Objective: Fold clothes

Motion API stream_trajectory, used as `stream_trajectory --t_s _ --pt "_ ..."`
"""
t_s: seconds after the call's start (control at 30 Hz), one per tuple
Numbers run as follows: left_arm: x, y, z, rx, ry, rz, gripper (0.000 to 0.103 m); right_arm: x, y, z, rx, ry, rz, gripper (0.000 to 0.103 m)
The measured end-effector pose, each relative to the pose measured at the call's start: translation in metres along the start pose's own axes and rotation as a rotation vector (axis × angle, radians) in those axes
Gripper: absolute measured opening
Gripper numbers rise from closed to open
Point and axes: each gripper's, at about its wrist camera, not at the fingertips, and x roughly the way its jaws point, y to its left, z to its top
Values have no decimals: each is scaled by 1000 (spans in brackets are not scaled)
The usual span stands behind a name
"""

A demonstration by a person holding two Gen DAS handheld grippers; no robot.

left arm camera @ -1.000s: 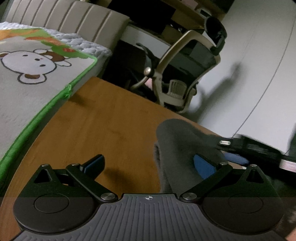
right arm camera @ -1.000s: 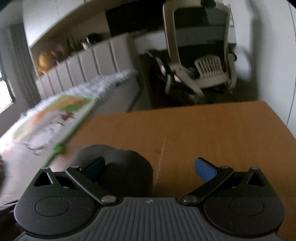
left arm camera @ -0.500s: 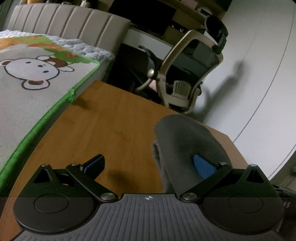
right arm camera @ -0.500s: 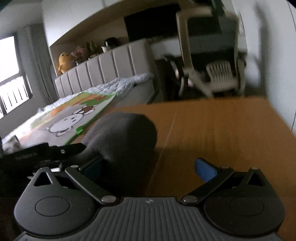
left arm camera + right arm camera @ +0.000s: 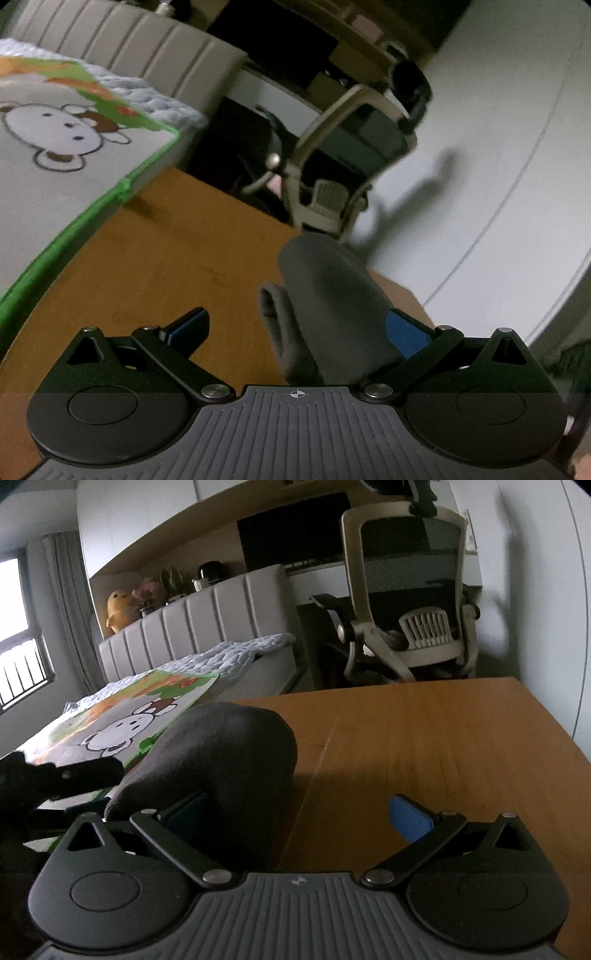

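Note:
A dark grey garment point(image 5: 325, 295) lies bunched in a rounded, folded heap on the wooden table point(image 5: 155, 266). My left gripper point(image 5: 295, 325) is open wide; the heap sits inside its span, against the right blue pad point(image 5: 404, 332). In the right wrist view the same garment point(image 5: 225, 746) bulges in front of the left finger point(image 5: 184, 814) of my right gripper point(image 5: 299, 812), which is open with bare table point(image 5: 424, 738) between its fingers. The left gripper's black arm point(image 5: 62, 775) shows at that view's left edge. Whether either pad touches the cloth is unclear.
A bed with a cartoon-animal mat point(image 5: 55, 147) runs along the table's left side, its padded headboard point(image 5: 207, 620) behind. An office chair point(image 5: 410, 602) stands beyond the table's far edge. A white wall point(image 5: 498, 166) lies to the right.
The right gripper has left the left wrist view and swung left, so the left gripper now shows at its edge. The grey heap looks larger and nearer in both views.

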Motion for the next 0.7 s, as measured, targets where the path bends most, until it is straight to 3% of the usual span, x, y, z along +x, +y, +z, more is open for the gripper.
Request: stream_trajectory --t_s 0.2,0.7 --pt "12 -3 -4 55 75 84 103 0 -1 -1 15 -4 23 103" --pt "11 3 -6 35 82 79 103 2 -3 -2 35 9 26 103"
